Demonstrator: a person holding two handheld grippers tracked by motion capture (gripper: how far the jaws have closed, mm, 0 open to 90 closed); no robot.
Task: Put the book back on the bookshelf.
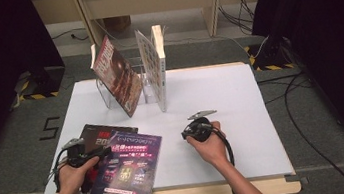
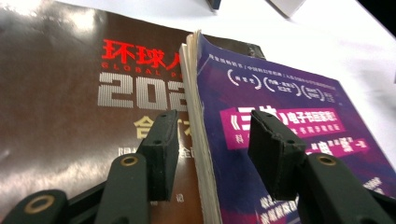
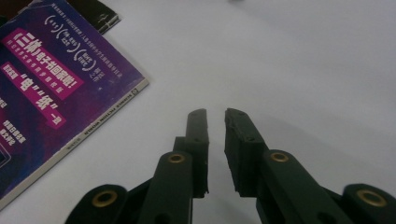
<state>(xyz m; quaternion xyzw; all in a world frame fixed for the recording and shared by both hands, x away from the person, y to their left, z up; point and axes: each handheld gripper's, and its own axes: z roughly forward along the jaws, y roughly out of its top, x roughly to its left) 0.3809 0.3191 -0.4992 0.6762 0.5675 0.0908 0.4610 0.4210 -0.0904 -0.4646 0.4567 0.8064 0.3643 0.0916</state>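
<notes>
Two magazines are stacked at the counter's [image 1: 241, 98] near-left edge: purple magazine [image 1: 127, 171] on brown magazine [image 1: 95, 136]. Purple one's spine is straddled by the unclenched left tool [image 2: 217, 144]; right tool [image 3: 215, 140], nearly clenched, is empty.

Both grippers are matte black: left gripper [image 1: 78, 155], right gripper [image 1: 199, 129], each with a grey three-cornered plate on top, brass-ringed pivots, ribbed pads, looping black cables. The person's forearms are bare.

You read red "环球人" over silver "202" on the brown magazine [image 2: 84, 93], "电子书" on the purple magazine [image 2: 289, 121], "5" on the floor [image 1: 51, 127].
</notes>
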